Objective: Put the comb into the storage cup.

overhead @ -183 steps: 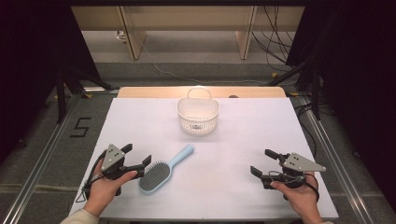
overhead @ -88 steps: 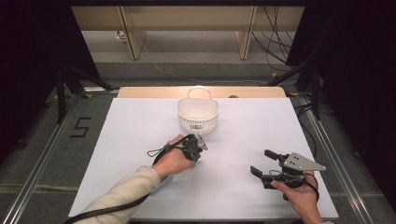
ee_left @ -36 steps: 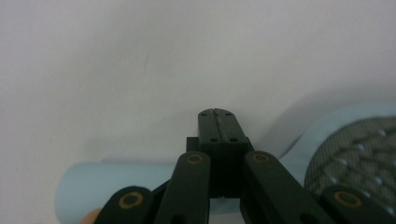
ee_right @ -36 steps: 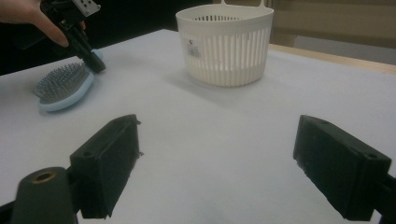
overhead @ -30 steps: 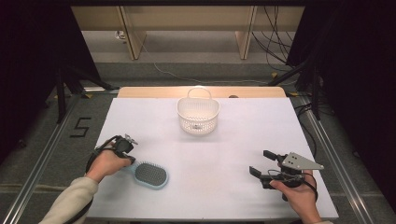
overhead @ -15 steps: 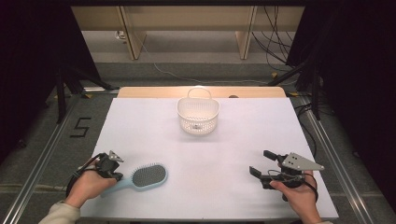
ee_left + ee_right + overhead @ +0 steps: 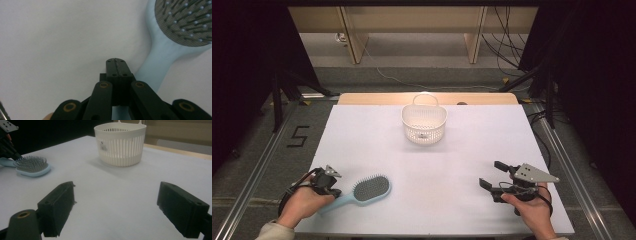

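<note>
Now the left gripper (image 7: 330, 184) has dragged the blue hairbrush (image 7: 362, 192) from mid-table to the near left corner of the white table (image 7: 472, 150), bristles up, well apart from the white basket (image 7: 424, 123). Its jaws are pressed together beside the handle, holding nothing. The right gripper (image 7: 117, 210) rests with jaws wide apart. Likely the brush must be regripped before going basketward.

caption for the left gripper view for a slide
Left tool, jaws shut, tips over the white table beside the light blue hairbrush lying bristles up.
</note>
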